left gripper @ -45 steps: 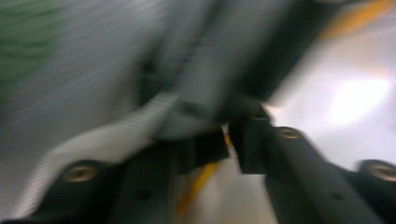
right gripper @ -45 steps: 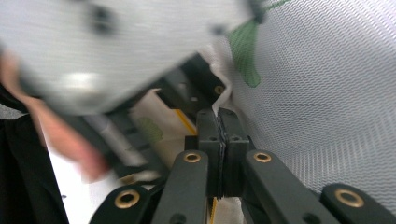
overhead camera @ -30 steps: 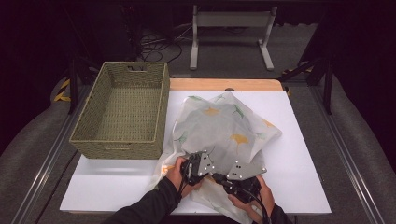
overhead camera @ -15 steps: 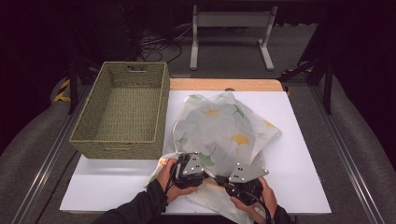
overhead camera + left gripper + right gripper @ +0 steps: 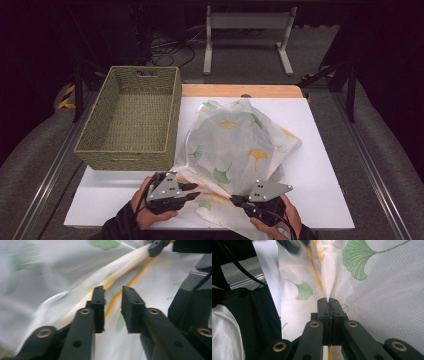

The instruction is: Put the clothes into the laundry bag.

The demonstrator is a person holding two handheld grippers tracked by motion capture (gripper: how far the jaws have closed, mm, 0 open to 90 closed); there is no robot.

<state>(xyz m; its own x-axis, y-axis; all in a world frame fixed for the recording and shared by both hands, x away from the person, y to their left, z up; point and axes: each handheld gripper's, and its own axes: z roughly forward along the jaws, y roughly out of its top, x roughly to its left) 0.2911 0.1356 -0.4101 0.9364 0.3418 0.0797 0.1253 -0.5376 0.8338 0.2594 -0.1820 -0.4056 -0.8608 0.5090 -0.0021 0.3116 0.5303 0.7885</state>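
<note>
A sheer white cloth (image 5: 235, 145) printed with green and yellow ginkgo leaves and edged in a thin orange line lies crumpled across the middle of the desk (image 5: 325, 190), spreading from near the far edge to the near edge, where a fold is drawn taut.

Overhead light lands on the white bench (image 5: 320, 165) and leaves the room around it black; only faint shadows lie under the cloth (image 5: 240, 145); the high view is soft and grainy; the left gripper view is smeared with motion blur, cloth streaked; the right gripper view is crisp at the weave, blurring toward its top edge.
</note>
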